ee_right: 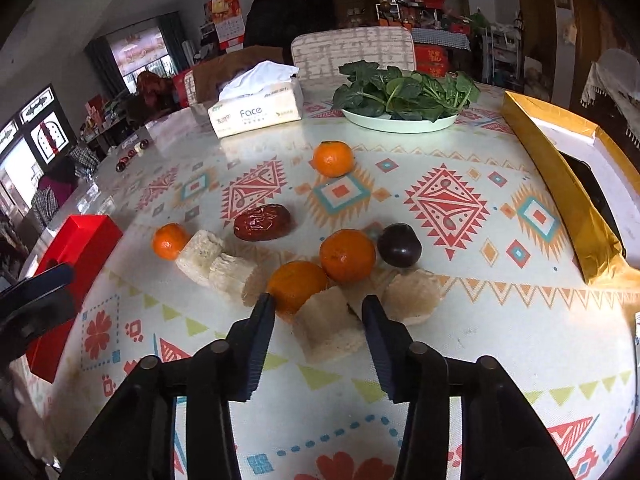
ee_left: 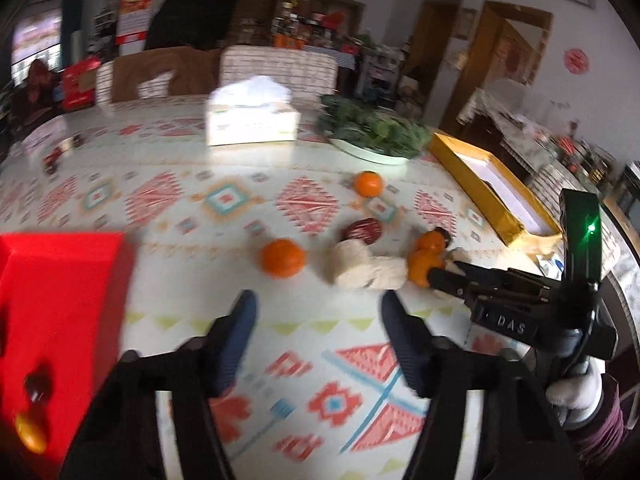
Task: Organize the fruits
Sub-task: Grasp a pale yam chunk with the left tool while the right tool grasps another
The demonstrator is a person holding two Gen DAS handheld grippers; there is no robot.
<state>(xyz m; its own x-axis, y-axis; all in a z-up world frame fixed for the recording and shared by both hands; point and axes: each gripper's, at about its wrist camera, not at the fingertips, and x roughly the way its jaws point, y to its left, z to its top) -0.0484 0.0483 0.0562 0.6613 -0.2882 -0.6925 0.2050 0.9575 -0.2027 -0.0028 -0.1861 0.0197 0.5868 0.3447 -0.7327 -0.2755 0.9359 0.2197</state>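
Right gripper [ee_right: 318, 310] gapes empty around a pale spongy chunk [ee_right: 328, 330]; tangerine [ee_right: 297, 286] crowds beside it, dark plum [ee_right: 399, 245] behind. Left gripper [ee_left: 318, 314] wide, empty.

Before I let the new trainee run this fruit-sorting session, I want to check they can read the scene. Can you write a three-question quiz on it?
1. True or false: the right tool is shut on a tangerine.
2. Multiple choice: what lies between the right tool's fingers? A) the dark plum B) a pale cut block C) the red date
3. Fill in: a small orange fruit and a dark one already lie in the ____ box beside the left tool.

Key: 1. False, its fingers stand apart. 2. B. 3. red.
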